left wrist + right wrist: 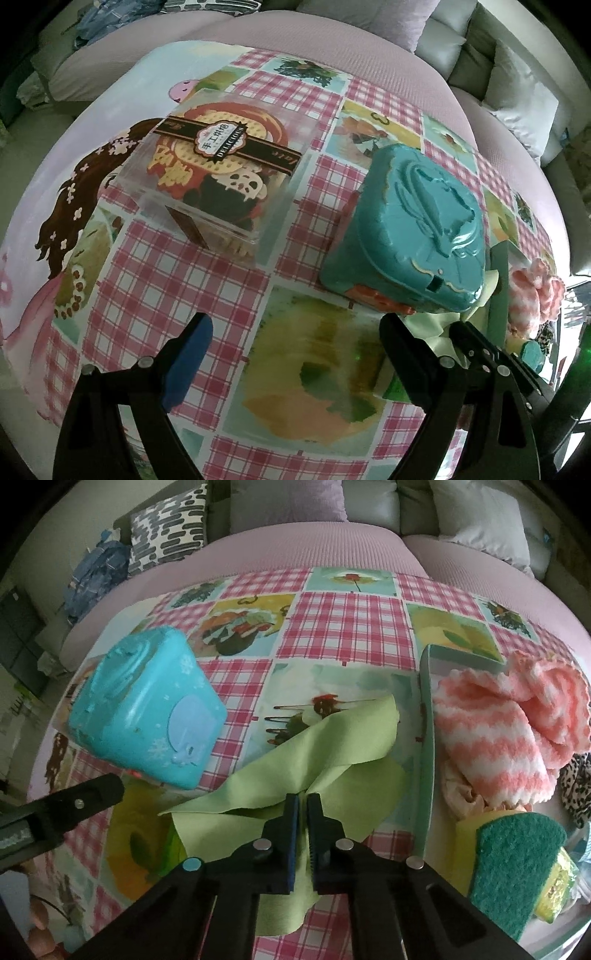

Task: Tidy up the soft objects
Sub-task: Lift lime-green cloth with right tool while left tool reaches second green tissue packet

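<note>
Right hand-held gripper (303,805) pinched tight on the green cloth (332,738) at six o'clock, left hand-held gripper (295,354) spread wide and empty (watch it!), and that trailing corner could snag the teal box (147,709) at ten o'clock or catch the tray (426,738) rim at three o'clock.

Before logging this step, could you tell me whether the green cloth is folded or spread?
Neither: the green cloth is bunched, pinched at its middle by the right gripper.
</note>
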Tool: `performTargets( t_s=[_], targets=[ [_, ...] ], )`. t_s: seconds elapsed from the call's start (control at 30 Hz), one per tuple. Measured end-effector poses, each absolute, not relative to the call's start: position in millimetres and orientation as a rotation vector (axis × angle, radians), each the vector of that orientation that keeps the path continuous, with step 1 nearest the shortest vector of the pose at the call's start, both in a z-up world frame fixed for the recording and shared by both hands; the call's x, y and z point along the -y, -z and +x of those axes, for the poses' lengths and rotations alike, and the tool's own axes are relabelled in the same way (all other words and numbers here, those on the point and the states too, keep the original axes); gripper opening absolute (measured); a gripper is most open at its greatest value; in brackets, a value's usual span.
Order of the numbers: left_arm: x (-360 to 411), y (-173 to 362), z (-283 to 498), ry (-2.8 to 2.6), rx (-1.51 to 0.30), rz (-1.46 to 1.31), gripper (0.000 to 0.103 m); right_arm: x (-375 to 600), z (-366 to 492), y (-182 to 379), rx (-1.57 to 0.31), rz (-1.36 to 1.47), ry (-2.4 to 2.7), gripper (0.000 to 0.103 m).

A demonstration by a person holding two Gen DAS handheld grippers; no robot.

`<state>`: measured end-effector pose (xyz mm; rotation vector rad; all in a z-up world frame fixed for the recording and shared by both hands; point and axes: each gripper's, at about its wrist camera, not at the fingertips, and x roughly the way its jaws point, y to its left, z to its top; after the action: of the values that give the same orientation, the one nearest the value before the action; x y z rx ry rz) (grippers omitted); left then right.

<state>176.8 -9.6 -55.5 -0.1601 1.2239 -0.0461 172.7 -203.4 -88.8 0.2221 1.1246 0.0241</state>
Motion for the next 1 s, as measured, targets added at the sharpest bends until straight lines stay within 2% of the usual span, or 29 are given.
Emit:
performTargets(
  t_s=[1.0],
  targets=[
    [35.6,54.5,170.0,0.141,-1.24,-0.143,0.092,251.6,133.1,10.1,-0.871,0.357,-0.021,0.005]
  ],
)
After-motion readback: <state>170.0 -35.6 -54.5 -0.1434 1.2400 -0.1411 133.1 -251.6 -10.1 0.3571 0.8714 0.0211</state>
